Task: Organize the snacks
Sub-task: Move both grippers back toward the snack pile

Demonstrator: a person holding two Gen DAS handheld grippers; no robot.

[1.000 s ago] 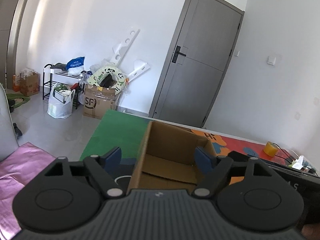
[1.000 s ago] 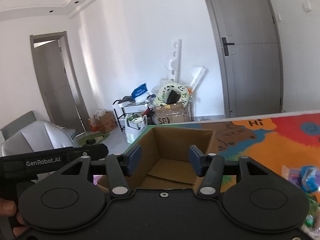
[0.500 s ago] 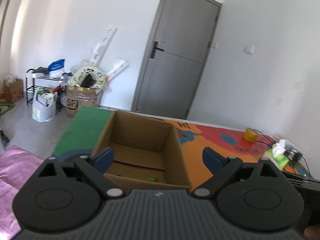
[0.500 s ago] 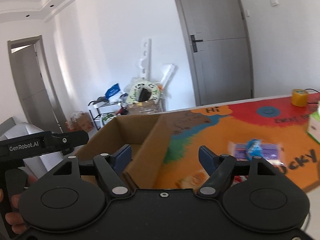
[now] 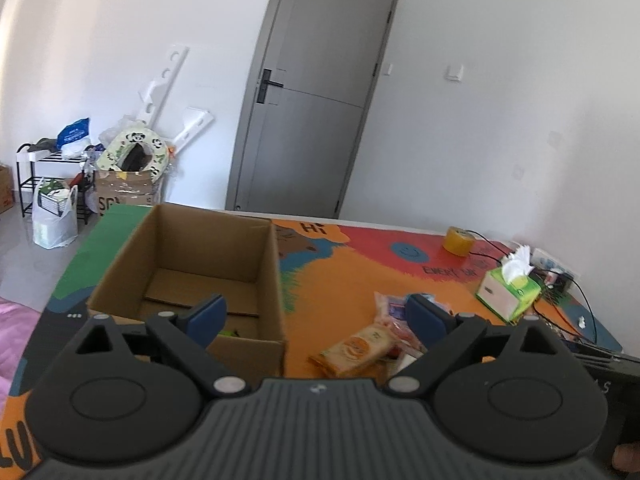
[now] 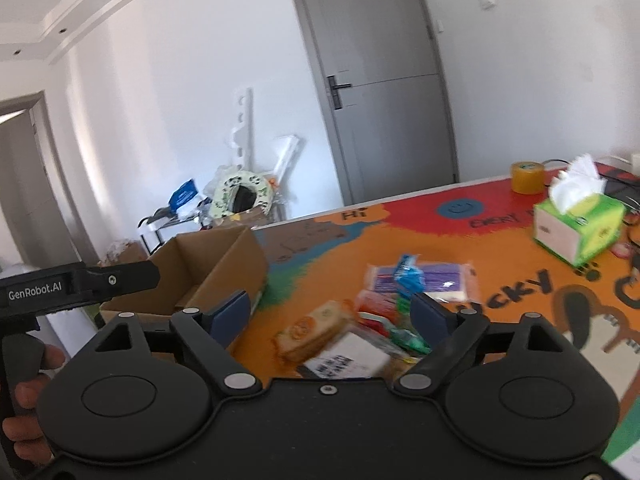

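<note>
- Both tools are empty. The left gripper (image 5: 314, 314) stands with its blue-padded fingers spread wide; the right gripper (image 6: 330, 314) has just been opening its jaws, and nothing sits between them but air over the pile.
- The snacks lie in a loose heap on the colourful printed table mat (image 5: 360, 264), just beside the open brown cardboard box (image 5: 192, 264): an orange biscuit packet (image 5: 356, 348), a pale purple-and-white wrapped pack (image 6: 424, 280) with a small blue packet (image 6: 406, 276) on top, and red and green wrappers (image 6: 384, 320) tangled among them.
- Because the packets overlap, I'd judge a closing pinch could catch two wrappers at once, or drag a neighbour off the heap.
- The film wrappers look slippery and flat; a grip on a loose edge could slide out on the way to the box.
- The two grippers point at the same heap, close together, so they may knock fingers if both go in at once.
- The left gripper's near finger (image 5: 206, 314) hangs over the box's front wall; a careless sweep could shove the light, nearly empty box along the mat.
- The right wrist view is blurred, so exact packet edges are hard to tell.
- The green tissue box (image 6: 578, 228) and yellow tape roll (image 6: 528, 176) stand well apart.
</note>
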